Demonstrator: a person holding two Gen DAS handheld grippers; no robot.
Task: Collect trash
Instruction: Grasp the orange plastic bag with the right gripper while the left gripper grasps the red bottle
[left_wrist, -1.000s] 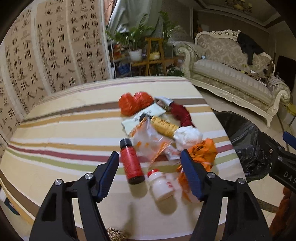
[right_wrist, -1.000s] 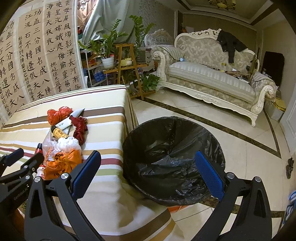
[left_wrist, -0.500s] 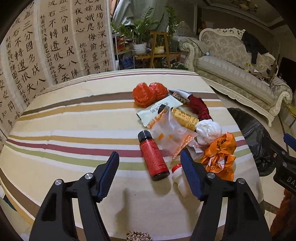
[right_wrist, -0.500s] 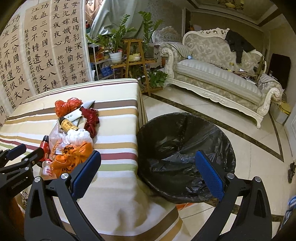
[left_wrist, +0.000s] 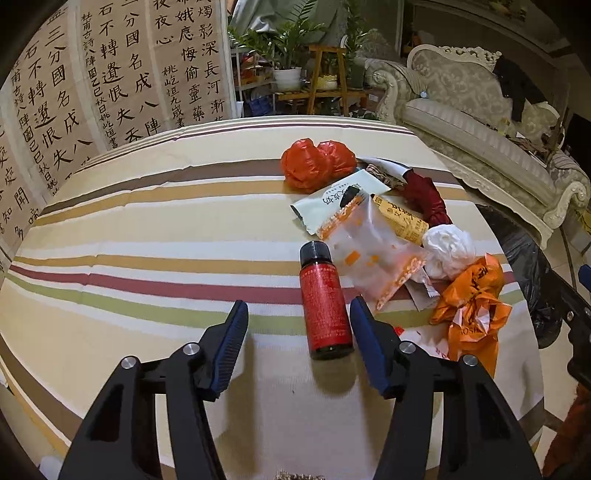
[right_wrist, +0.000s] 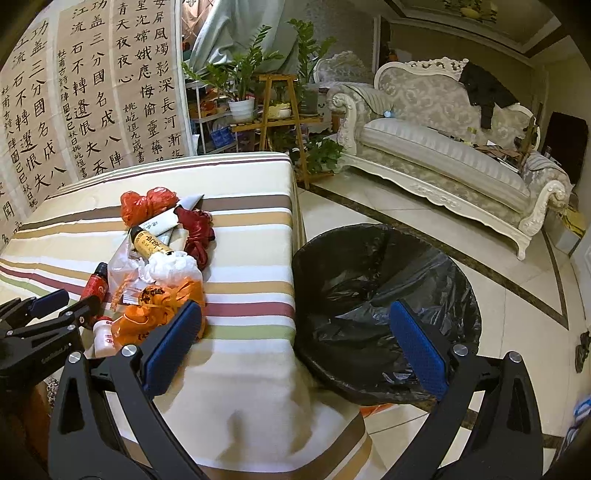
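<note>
Striped tablecloth (left_wrist: 147, 229), red bottle (left_wrist: 325, 306) between closing left tongs (left_wrist: 297, 339)

You are in a home's living room. Ahead of you stands an ornate carved sofa (right_wrist: 447, 147) in pale patterned upholstery, with a dark garment (right_wrist: 484, 92) thrown over its back. Potted plants (right_wrist: 243, 74) crowd a wooden stand (right_wrist: 280, 107) and a shelf rack beside it. A tall screen of calligraphy panels (right_wrist: 85, 92) lines the wall to your left. The floor (right_wrist: 517, 295) is glossy pale tile with a dark inlaid border. Your desk (left_wrist: 147, 240) wears a striped cloth, and a bin lined with a black bag (right_wrist: 380, 295) sits beside it on the floor.
</note>
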